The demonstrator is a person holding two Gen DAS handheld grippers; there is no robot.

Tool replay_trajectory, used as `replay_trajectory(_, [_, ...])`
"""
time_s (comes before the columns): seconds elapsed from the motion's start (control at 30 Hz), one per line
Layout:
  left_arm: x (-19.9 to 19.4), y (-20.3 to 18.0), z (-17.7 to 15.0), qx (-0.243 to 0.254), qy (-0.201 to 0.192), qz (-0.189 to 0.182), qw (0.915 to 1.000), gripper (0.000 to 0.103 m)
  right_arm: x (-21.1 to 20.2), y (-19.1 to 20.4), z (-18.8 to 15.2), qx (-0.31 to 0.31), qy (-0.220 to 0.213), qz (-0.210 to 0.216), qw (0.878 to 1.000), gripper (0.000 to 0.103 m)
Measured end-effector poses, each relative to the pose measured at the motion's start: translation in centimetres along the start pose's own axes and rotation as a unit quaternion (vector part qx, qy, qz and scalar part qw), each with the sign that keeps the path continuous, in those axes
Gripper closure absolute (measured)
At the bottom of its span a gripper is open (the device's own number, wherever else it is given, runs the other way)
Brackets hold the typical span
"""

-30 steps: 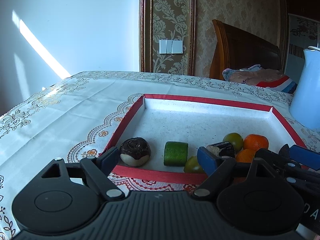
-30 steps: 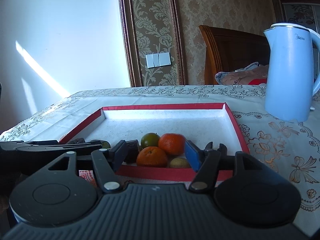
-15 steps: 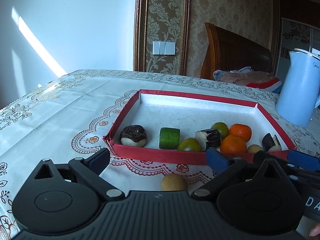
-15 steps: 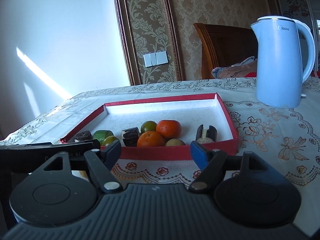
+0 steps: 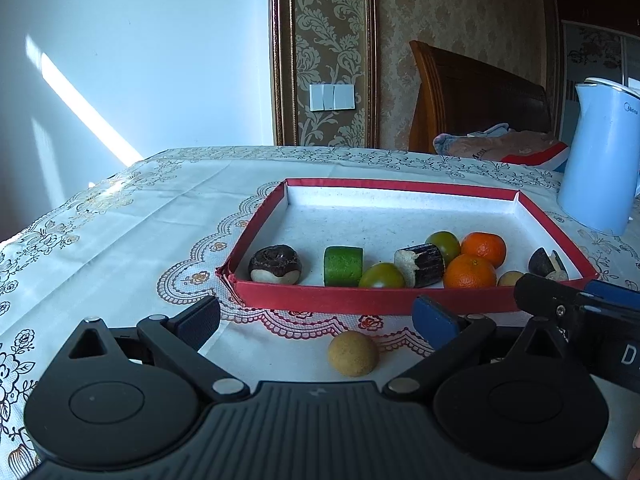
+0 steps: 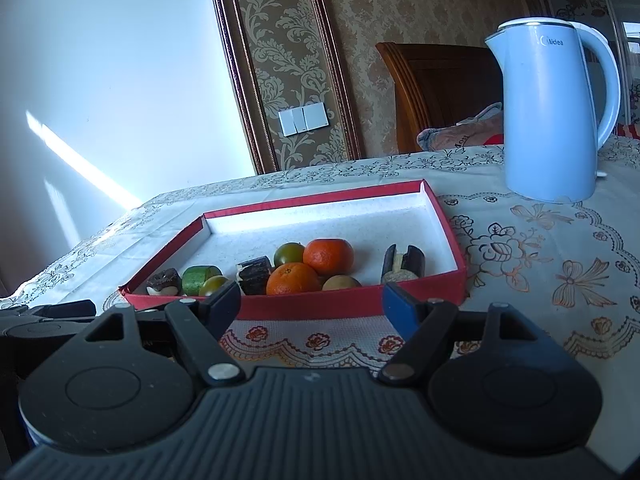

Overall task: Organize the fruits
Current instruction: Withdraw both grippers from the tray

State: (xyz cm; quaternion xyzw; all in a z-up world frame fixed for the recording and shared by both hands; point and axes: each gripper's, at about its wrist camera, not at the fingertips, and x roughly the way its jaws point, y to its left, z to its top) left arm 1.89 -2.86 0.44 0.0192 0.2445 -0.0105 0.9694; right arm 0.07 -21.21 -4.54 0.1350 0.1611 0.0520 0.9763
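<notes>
The left gripper was spread wide and held nothing; a small tan fruit lay on the tablecloth between its fingers, outside the red tray. The right gripper was also held open and empty. Two oranges were kept in the tray.

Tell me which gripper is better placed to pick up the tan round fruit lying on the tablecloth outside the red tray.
Left. The left gripper is open with the tan fruit between its fingers.
</notes>
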Motion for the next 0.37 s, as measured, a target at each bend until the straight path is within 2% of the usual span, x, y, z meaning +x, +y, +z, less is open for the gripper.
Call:
replay_trajectory(0.17, [0.05,-0.07,-0.03,0.001,-0.001,0.002,1.0,0.0,-0.09,-0.04,0.04,0.001,0.0,0.0,1.0,0.026])
replay_trajectory(0.37, [-0.42,-0.44,-0.21,0.013,-0.019,0.007,0.9997,0.0,-0.32,-0.19,0.04,0.006,-0.001,0.0,1.0,0.024])
